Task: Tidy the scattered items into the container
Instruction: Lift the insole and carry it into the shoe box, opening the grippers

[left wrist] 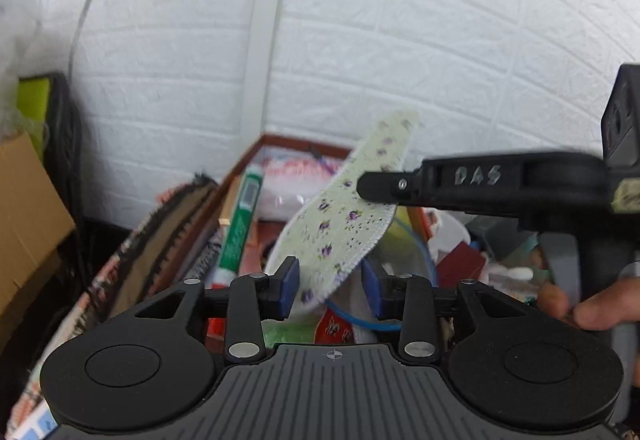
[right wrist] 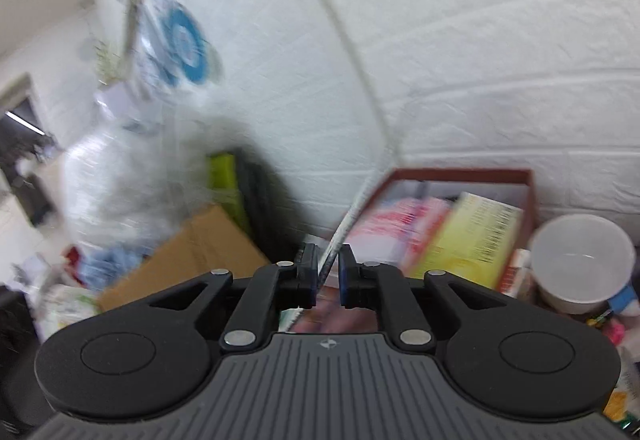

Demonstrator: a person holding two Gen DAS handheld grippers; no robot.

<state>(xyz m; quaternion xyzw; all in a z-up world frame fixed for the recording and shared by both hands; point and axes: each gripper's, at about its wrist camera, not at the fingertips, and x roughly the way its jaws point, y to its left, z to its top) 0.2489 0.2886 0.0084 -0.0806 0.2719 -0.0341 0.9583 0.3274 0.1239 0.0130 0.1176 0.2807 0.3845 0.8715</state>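
An insole was seen edge-on between the left gripper pads, jaws apart, not clamped. Right gripper was slightly open w/ insole between, over the box.

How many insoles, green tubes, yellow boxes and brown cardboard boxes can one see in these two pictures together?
insole: 1
green tube: 1
yellow box: 1
brown cardboard box: 1
Total: 4
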